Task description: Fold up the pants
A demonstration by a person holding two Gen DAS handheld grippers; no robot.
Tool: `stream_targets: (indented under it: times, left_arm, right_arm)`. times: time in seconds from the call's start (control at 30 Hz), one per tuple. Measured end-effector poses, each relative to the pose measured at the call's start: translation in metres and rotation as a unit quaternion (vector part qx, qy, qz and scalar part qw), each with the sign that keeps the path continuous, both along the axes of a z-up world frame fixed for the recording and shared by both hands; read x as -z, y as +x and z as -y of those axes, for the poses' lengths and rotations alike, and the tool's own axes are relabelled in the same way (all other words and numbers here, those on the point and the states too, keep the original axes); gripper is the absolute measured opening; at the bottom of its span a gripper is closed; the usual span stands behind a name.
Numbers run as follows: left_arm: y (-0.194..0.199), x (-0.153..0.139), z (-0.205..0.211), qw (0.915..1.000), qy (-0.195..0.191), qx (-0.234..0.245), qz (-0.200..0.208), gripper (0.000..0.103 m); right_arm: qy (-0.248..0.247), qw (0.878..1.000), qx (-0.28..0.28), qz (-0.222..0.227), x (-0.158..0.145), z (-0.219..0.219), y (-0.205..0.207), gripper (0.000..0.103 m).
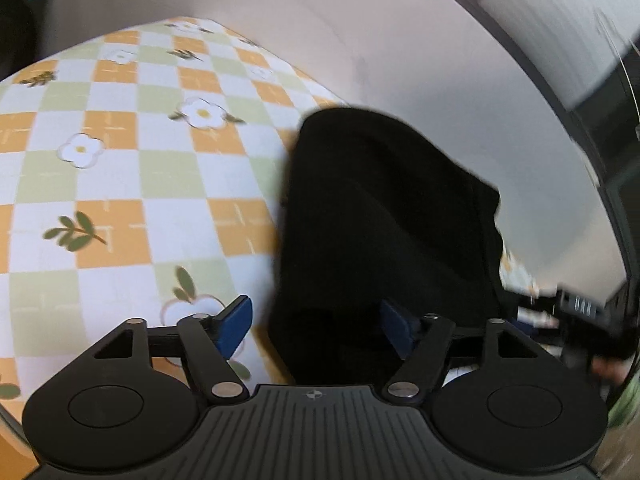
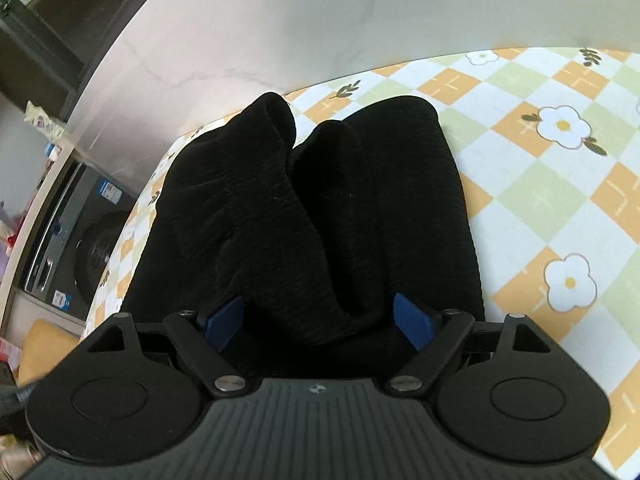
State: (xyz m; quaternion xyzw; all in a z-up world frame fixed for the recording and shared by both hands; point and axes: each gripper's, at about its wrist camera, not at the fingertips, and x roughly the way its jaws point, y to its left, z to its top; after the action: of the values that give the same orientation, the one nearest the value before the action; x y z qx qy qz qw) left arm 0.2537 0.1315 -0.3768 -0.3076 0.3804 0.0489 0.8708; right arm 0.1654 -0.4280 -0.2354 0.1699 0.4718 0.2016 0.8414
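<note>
Black ribbed-knit pants (image 2: 320, 216), bunched in soft folds, lie straight ahead of the right claw (image 2: 320, 318), whose blue pads stand apart with cloth heaped between them, unclamped. Left claw (image 1: 316, 326) likewise spread wide, the same dark cloth (image 1: 384, 220) filling its right half, so the right hand sits nearer the bulk. Long axis runs away from both claws across the orange, green and white checked floral bench cloth (image 2: 560, 208) toward the pale wall (image 2: 280, 20).

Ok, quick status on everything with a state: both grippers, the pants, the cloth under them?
left gripper: open, fabric between its fingers
right gripper: open, astride bunched fabric
black pants: bunched in rumpled folds, not yet neatly folded
checked tablecloth: spread flat under the pants
</note>
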Motion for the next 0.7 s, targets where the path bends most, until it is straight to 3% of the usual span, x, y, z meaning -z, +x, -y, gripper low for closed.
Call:
stream_targets:
  times: [0.1, 0.3, 0.47, 0.6, 0.7]
  left_arm:
    - [0.003, 0.009, 0.011, 0.9995, 0.013, 0.029, -0.011, 0.075]
    - [0.014, 0.025, 0.019, 0.9948, 0.081, 0.04, -0.047, 0.075]
    - [0.018, 0.025, 0.019, 0.9912, 0.113, 0.044, -0.053, 0.075]
    - [0.018, 0.024, 0.017, 0.9903, 0.118, 0.05, -0.054, 0.075]
    - [0.018, 0.024, 0.017, 0.9888, 0.126, 0.058, -0.056, 0.076]
  right_arm:
    - [-0.001, 1.0, 0.002, -0.003, -0.003, -0.002, -0.005, 0.084]
    - [0.024, 1.0, -0.011, -0.016, 0.001, -0.013, -0.015, 0.084]
    - [0.047, 0.998, 0.014, -0.034, 0.01, -0.019, -0.002, 0.086]
    - [0.074, 0.995, 0.059, -0.041, 0.01, -0.019, 0.012, 0.086]
    - [0.058, 0.994, 0.081, -0.043, 0.011, -0.032, 0.027, 0.092]
